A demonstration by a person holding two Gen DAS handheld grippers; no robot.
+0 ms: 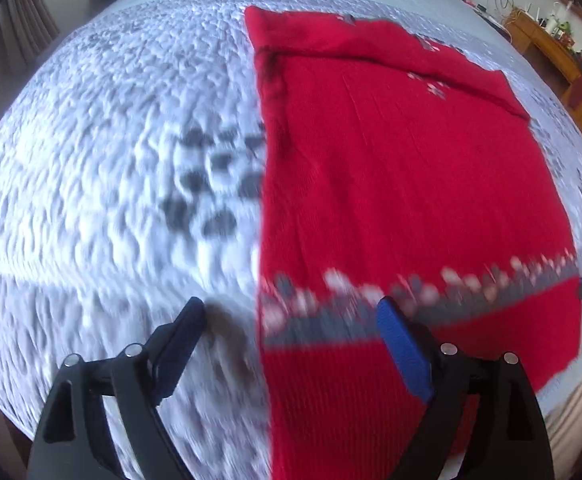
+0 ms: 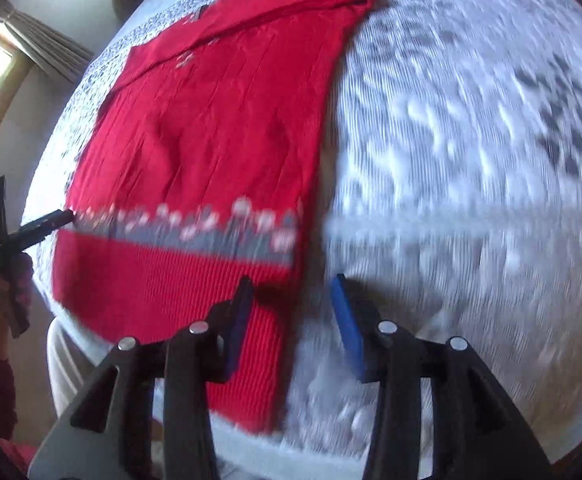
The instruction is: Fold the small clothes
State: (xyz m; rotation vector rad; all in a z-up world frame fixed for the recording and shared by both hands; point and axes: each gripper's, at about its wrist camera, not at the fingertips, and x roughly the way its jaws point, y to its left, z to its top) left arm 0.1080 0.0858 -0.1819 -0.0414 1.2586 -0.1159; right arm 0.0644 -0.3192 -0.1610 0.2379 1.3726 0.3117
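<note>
A red knitted sweater [image 1: 403,184] with a grey and white patterned band near its hem lies flat on a white quilted bedspread [image 1: 103,160], folded lengthwise into a long strip. It also shows in the right wrist view [image 2: 211,128]. My left gripper [image 1: 291,320] is open and empty, its jaws straddling the sweater's left edge at the hem. My right gripper [image 2: 291,296] is open and empty, straddling the sweater's right edge at the hem. The left gripper also appears at the far left of the right wrist view [image 2: 47,226], held by a hand.
The bedspread [image 2: 471,160] has grey flower patterns. A wooden dresser [image 1: 555,52] with small items stands at the far right. A curtained window [image 2: 19,48] is at the left. The bed's near edge runs just below the hem.
</note>
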